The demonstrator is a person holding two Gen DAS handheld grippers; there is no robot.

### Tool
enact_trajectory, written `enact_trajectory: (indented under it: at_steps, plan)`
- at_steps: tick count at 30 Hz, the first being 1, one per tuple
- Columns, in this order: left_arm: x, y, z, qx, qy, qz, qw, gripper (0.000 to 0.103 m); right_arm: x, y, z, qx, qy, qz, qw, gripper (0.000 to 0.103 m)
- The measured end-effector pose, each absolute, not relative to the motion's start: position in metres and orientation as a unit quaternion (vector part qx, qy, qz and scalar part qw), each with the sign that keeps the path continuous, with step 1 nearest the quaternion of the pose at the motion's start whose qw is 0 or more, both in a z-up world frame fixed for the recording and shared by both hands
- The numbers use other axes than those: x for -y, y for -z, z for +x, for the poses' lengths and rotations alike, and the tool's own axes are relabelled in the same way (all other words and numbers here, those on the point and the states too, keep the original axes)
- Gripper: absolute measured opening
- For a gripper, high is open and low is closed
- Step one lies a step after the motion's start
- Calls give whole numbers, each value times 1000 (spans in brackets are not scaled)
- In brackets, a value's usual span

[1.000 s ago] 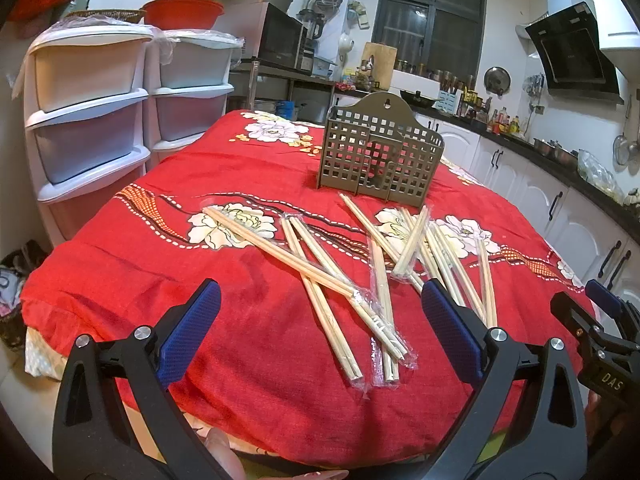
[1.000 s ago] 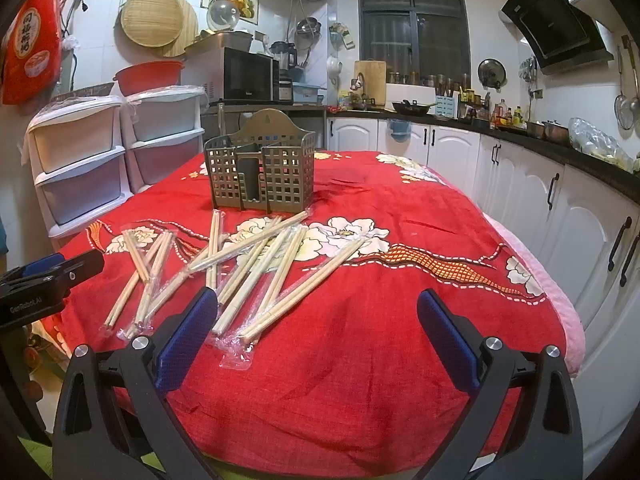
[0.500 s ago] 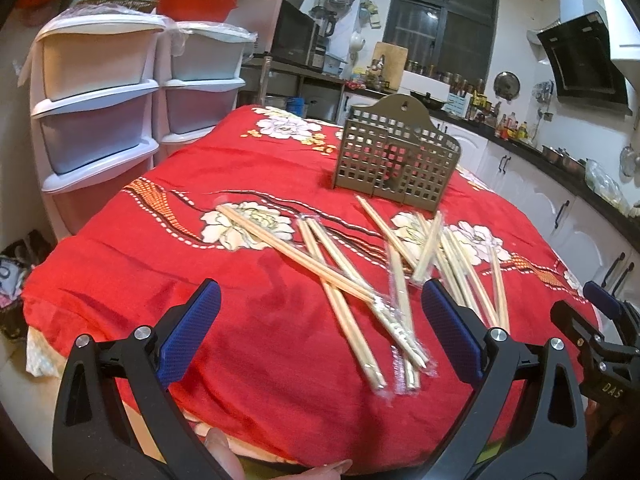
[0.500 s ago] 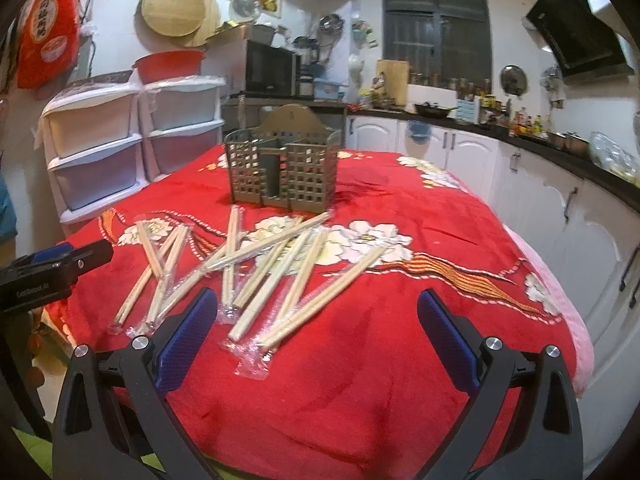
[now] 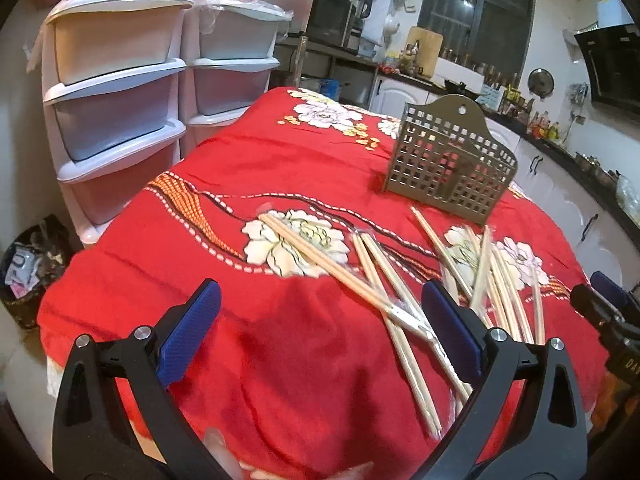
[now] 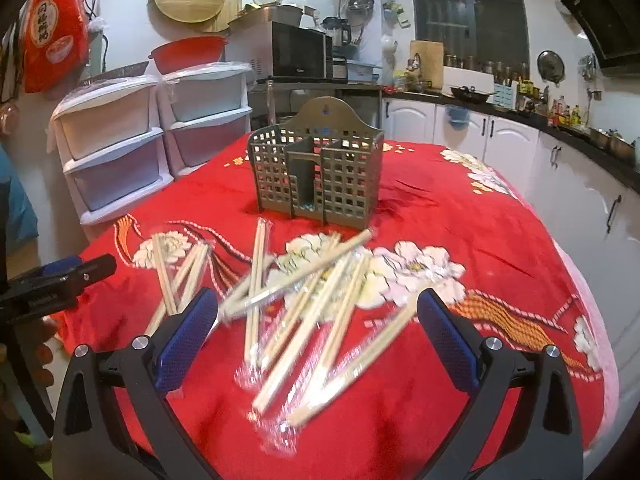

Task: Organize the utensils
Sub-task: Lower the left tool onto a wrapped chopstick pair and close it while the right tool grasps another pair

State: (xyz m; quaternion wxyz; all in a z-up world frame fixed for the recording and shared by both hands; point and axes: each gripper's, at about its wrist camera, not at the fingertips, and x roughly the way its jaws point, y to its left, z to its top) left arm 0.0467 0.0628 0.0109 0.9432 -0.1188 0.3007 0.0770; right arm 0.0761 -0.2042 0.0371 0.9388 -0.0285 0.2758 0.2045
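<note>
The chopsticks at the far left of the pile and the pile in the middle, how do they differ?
The left chopsticks are only a few pairs, lying near the left gripper; the middle pile holds many more. The left chopsticks cross only a little, while the middle pile is heaped in many directions, in front of the right gripper. Both lie flat in clear wrappers on the red cloth, outside the holder.

Table [image 6: 460, 216], covered by a red flowered cloth [image 5: 280, 168]. A perforated grey holder [image 6: 316, 176] is stood upright toward the far side. Wrapped chopsticks [image 6: 312, 300] are scattered flat on the cloth in front of it, several crossed over one another.
</note>
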Motion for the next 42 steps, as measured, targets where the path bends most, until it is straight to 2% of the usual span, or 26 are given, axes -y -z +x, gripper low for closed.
enact_trajectory:
  at_steps: [10, 18, 22, 30, 39, 42]
  plan:
    - [-82, -19, 97, -347, -70, -130, 926, 92, 203, -43, 146, -308, -197, -4, 931, 97]
    - [-101, 3, 125, -401, -56, -167, 899, 90, 205, -25, 192, -356, -183, 8, 916, 94]
    - [-111, 14, 135, -419, -57, -185, 887, 76, 203, -14, 210, -378, -177, 14, 909, 90]
    - [-123, 27, 157, -431, -47, -217, 874, 72, 199, 7, 242, -426, -175, 40, 887, 78]
    - [-136, 27, 176, -427, -70, -208, 877, 41, 197, 25, 274, -460, -164, 68, 870, 61]
    - [-139, 27, 177, -424, -76, -202, 880, 31, 194, 26, 280, -466, -159, 68, 868, 51]
